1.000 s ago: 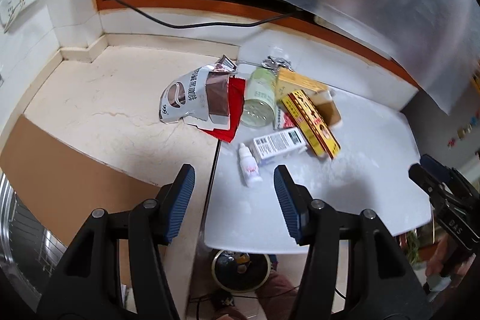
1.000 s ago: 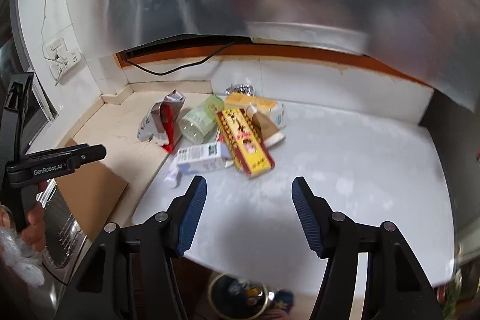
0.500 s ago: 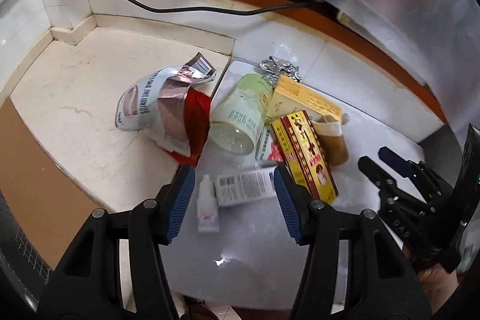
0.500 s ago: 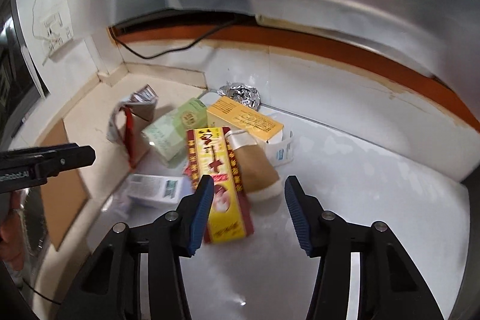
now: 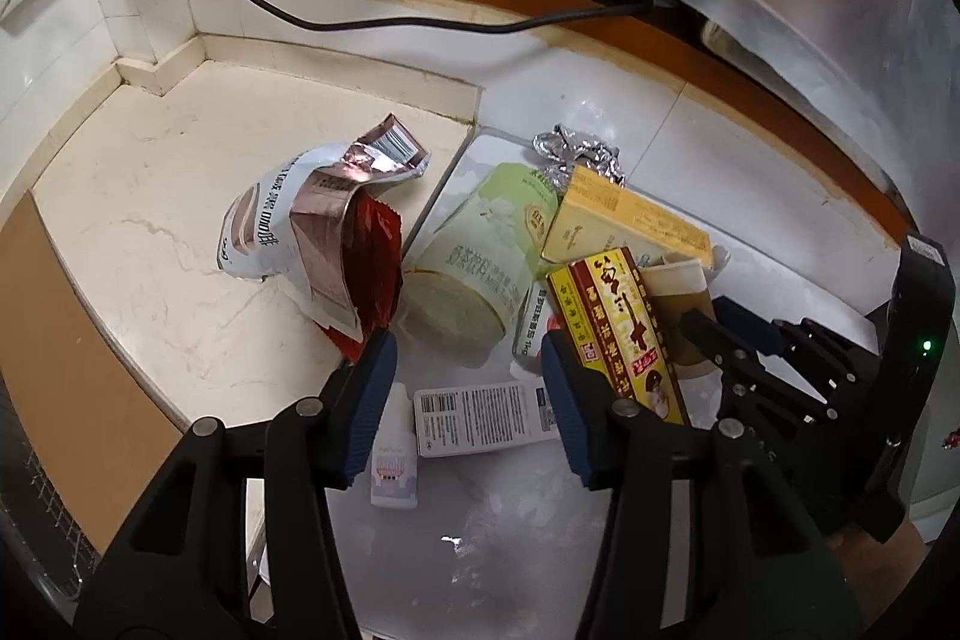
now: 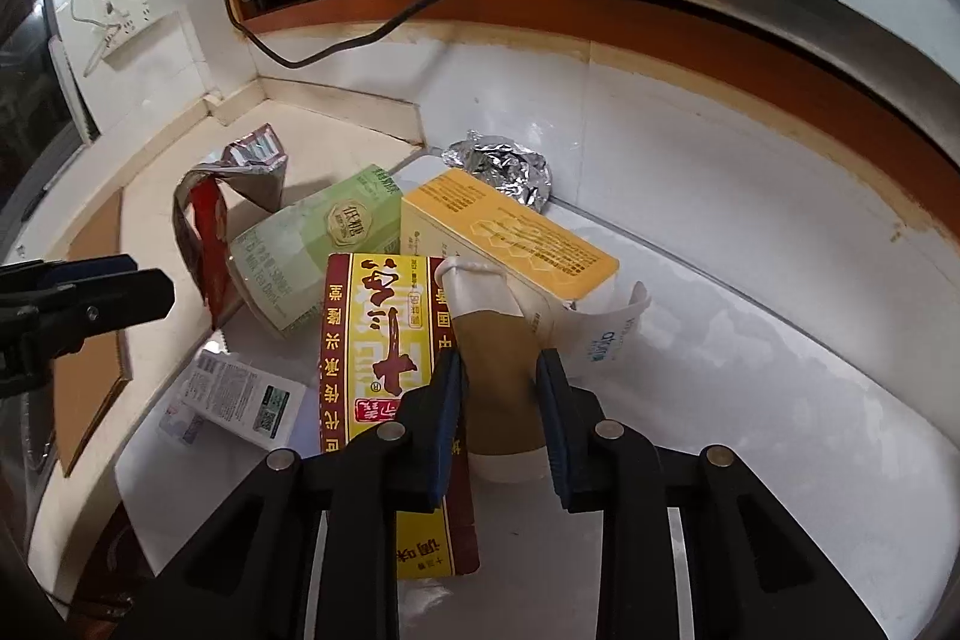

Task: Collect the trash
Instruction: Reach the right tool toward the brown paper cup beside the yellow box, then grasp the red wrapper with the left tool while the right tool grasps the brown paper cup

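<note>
A heap of trash lies on the white counter [image 6: 750, 340]. A crushed brown paper cup [image 6: 498, 346] lies on its side between a red-and-yellow box [image 6: 378, 340] and a yellow box [image 6: 510, 232]. My right gripper [image 6: 498, 376] is open, its jaws on either side of the cup, close to touching it. My left gripper [image 5: 468, 370] is open and empty above a small white box [image 5: 480, 418] and a dropper bottle [image 5: 393, 466], just short of a pale green cup [image 5: 474, 274]. A torn foil bag [image 5: 312, 232] lies at the left.
A foil ball [image 6: 504, 166] sits against the back wall. A black cable [image 5: 360, 22] runs along the wall. A beige stone ledge [image 5: 150, 220] adjoins the white counter on the left. A brown board [image 5: 66, 370] lies at its near edge.
Both grippers have moved forward and down toward the pile. The right gripper's jaws have narrowed and now straddle the brown paper cup. The left one stays wide open.
</note>
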The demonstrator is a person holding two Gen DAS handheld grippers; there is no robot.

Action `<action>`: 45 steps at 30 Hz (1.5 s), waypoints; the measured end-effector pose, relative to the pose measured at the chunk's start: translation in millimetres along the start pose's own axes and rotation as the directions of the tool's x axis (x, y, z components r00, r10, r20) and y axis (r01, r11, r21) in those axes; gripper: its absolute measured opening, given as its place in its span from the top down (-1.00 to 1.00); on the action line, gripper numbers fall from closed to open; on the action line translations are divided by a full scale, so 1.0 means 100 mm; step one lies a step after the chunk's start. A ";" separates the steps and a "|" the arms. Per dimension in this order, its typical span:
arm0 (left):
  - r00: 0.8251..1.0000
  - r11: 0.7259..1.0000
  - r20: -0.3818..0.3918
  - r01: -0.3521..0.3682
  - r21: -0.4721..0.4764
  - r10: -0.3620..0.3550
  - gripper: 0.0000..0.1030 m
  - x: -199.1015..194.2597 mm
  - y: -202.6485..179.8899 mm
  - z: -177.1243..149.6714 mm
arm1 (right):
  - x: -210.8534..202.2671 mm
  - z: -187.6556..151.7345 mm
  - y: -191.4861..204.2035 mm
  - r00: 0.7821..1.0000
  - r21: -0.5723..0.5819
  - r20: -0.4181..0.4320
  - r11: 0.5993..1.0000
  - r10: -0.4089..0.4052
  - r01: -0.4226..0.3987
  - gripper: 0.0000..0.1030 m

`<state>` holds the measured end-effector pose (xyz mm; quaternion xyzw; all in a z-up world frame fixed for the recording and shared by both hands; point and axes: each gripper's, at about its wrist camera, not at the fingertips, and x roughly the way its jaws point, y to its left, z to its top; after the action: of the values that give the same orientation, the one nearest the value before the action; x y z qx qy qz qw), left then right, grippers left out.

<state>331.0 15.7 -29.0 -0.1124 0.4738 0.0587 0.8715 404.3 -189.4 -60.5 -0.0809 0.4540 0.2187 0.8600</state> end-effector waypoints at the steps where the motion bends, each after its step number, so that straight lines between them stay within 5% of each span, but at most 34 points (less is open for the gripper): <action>1: 1.000 1.000 0.006 0.001 -0.005 -0.001 0.10 -0.01 0.01 0.00 | -0.01 -0.01 -0.01 1.000 0.001 -0.001 1.000 0.012 -0.012 0.52; 18: 0.997 0.983 0.062 -0.023 -0.179 0.034 0.48 0.25 0.20 0.04 | -0.14 -0.12 -0.20 0.993 0.063 0.022 0.991 0.114 -0.116 0.57; 38: 0.960 0.937 0.001 -0.272 -0.219 0.279 0.48 0.68 0.24 0.32 | -0.19 -0.14 -0.23 0.988 0.062 0.033 0.986 0.154 -0.156 0.59; 40: 0.961 0.935 -0.009 -0.271 -0.228 0.276 0.56 0.71 0.26 0.34 | -0.19 -0.14 -0.22 0.988 0.063 0.035 0.986 0.153 -0.155 0.59; 42: 0.966 0.936 -0.031 -0.255 -0.242 0.255 0.95 0.75 0.31 0.34 | -0.20 -0.15 -0.22 0.988 0.062 0.034 0.986 0.152 -0.154 0.59; 45: 0.974 0.944 -0.021 -0.222 -0.243 0.224 1.00 0.71 0.35 0.30 | -0.20 -0.15 -0.21 0.988 0.061 0.032 0.986 0.150 -0.152 0.59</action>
<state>386.7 56.8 -77.9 -0.1642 0.4698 0.2152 0.8403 392.8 -219.2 -54.5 -0.0159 0.4536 0.2699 0.8492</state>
